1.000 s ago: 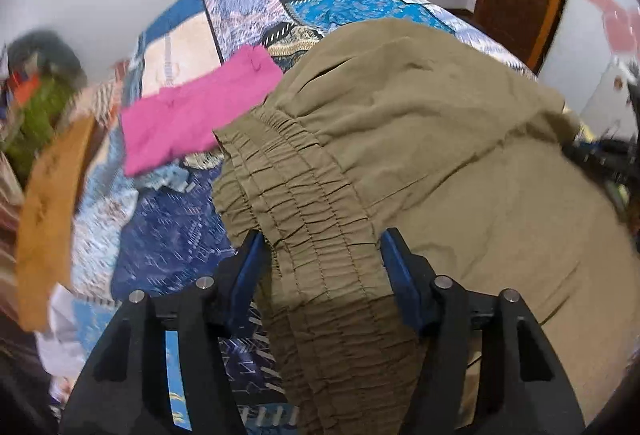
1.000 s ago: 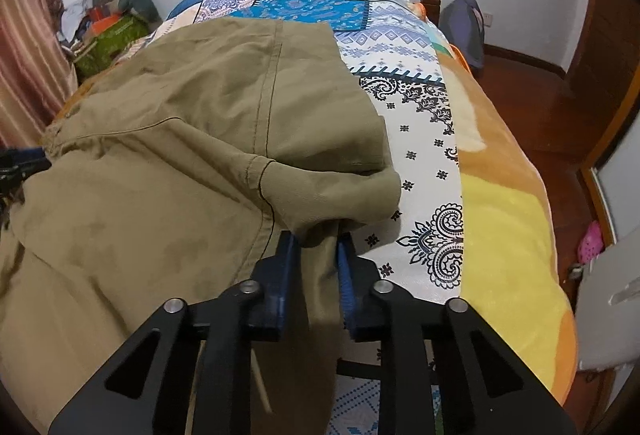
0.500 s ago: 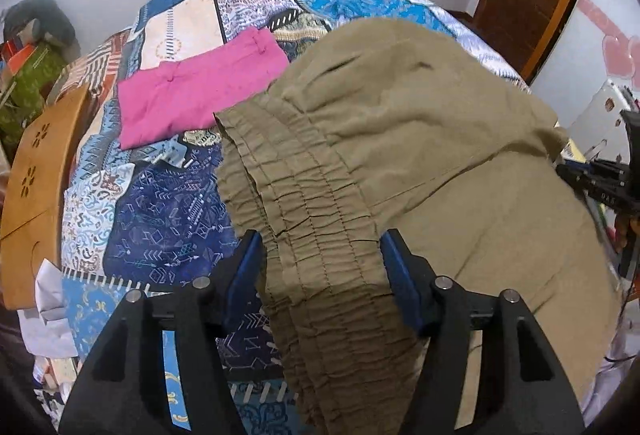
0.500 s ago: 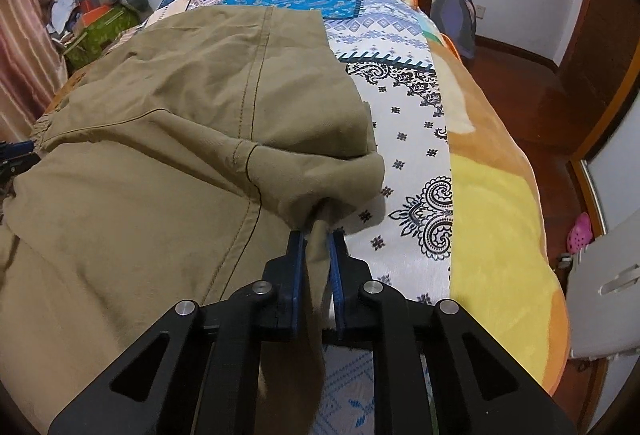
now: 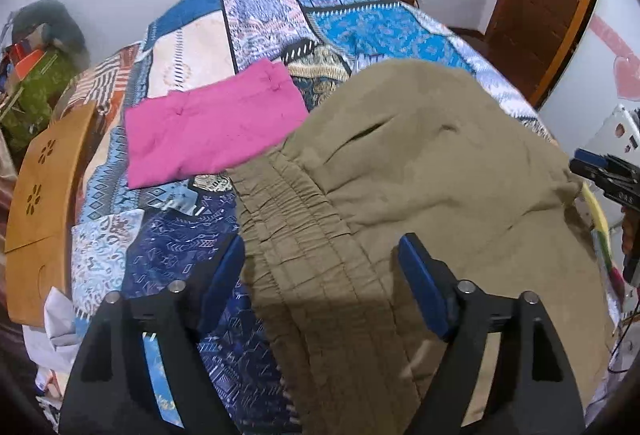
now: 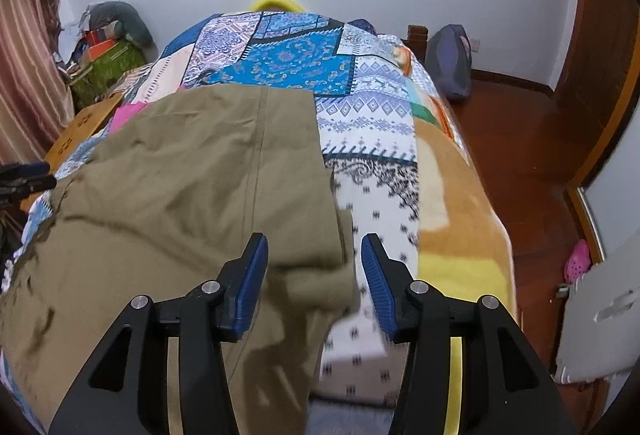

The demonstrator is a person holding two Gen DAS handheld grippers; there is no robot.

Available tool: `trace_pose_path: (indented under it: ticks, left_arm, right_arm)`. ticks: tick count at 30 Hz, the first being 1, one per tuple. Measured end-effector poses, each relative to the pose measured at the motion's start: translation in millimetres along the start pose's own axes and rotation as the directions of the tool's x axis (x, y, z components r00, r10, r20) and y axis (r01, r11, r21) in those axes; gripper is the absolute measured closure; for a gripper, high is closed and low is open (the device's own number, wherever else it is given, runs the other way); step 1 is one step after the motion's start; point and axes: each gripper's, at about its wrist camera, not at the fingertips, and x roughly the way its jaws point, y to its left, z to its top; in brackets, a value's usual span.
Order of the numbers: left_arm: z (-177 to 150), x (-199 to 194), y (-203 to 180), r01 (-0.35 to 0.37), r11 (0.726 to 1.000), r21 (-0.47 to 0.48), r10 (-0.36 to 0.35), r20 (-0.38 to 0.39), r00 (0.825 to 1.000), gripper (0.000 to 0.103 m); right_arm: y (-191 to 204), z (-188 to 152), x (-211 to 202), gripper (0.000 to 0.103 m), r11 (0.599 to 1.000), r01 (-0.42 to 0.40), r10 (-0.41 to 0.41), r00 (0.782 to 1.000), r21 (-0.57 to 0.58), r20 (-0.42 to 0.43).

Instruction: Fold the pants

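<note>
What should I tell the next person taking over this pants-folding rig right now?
Left gripper: jaws opening, clear of the waistband.
Right gripper: jaws opening, pads off the pants edge between them.
Pants lie folded over on the bed, waistband toward the pink cloth.
Done: one fold laid down.
Left: probably smoothing and another fold.

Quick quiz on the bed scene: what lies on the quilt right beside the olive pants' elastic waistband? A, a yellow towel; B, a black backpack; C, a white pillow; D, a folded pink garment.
D: in the left wrist view a folded pink garment lies flat on the patchwork quilt, just next to the gathered waistband of the olive pants.
</note>
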Motion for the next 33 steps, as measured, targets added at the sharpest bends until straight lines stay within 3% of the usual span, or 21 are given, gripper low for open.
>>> trace_pose_path:
  ticks: [5, 9, 11, 13, 19, 27, 30, 33]
  left_arm:
    - [-3.9, 25.0, -2.2, 0.012, 1.000, -0.002, -0.012, -0.053, 0.999, 0.022]
    - [-4.4, 28.4, 0.5, -0.034, 0.999, -0.016, 0.034, -0.027, 0.999, 0.023]
    - [-4.2, 27.6, 3.4, -0.066, 0.998, -0.013, 0.066, -0.015, 0.998, 0.029]
    - [-5.4, 28.2, 8.5, -0.046, 0.999, -0.026, 0.046, -0.022, 0.999, 0.031]
    - [-10.3, 27.4, 8.9, -0.092, 0.996, -0.011, 0.091, -0.015, 0.996, 0.033]
    - [-8.0, 19.0, 23.3, 0.013, 0.997, -0.082, -0.016, -0.035, 0.999, 0.034]
    - [-3.3, 2.8, 23.0, -0.017, 0.998, -0.060, 0.017, 0.006, 1.000, 0.033]
    - [5.4, -8.9, 31.0, -0.046, 0.998, -0.050, 0.049, 0.045, 0.998, 0.031]
  right_arm:
    - [-2.8, -2.9, 42.5, 0.058, 0.998, -0.064, 0.066, 0.995, 0.024, -0.072]
    - [-4.5, -4.4, 47.6, 0.059, 0.995, -0.094, 0.096, 0.993, 0.030, -0.071]
    - [-2.3, -7.2, 46.8, 0.066, 0.998, -0.069, 0.068, 0.995, -0.005, -0.073]
    - [0.7, -9.4, 45.9, 0.083, 0.998, -0.044, 0.041, 0.996, -0.043, -0.075]
    - [7.7, -17.0, 42.8, 0.089, 0.991, 0.036, -0.045, 0.996, -0.126, -0.072]
    - [6.0, -10.1, 40.8, 0.087, 0.991, 0.047, -0.063, 0.990, -0.124, -0.124]
    - [7.5, -4.2, 31.9, 0.084, 0.991, 0.036, -0.055, 0.988, -0.133, -0.144]
    - [9.7, 4.6, 19.6, 0.070, 0.990, 0.024, -0.040, 0.993, -0.137, -0.111]
